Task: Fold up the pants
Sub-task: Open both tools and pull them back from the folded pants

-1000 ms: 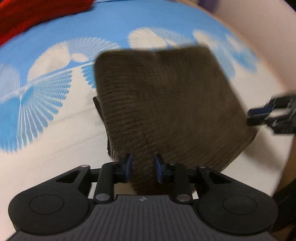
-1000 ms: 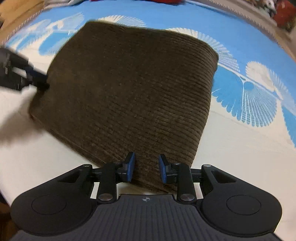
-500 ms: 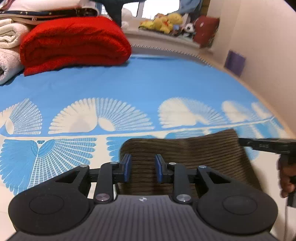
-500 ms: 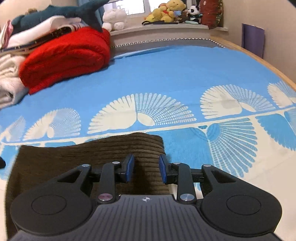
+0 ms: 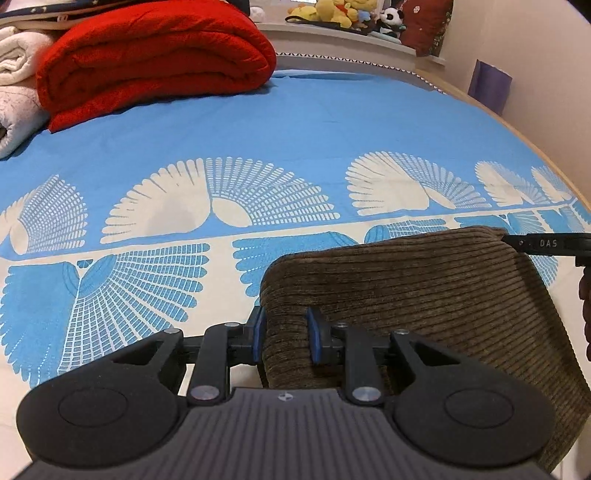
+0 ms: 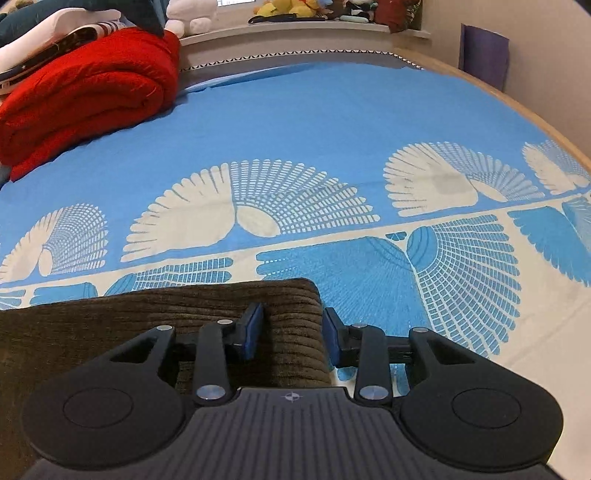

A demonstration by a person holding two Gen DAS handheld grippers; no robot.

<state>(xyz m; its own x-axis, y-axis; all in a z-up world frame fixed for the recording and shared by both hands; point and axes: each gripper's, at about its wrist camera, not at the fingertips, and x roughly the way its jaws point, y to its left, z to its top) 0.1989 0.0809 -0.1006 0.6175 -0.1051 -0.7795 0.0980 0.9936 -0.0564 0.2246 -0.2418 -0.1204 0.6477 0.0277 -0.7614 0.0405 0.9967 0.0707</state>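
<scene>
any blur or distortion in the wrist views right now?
Left wrist: sharp, no motion blur; fisheye bows the bedspread edge; pants ribs crisp. Right wrist: equally sharp, same barrel curve; soft even light, no glare.

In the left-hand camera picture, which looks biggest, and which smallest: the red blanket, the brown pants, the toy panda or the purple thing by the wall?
As they look in that view:
1. Brown pants and red blanket: too close to rank; the pants lie nearer the camera.
2. Purple thing.
3. Toy panda, smallest, but farthest away.
</scene>
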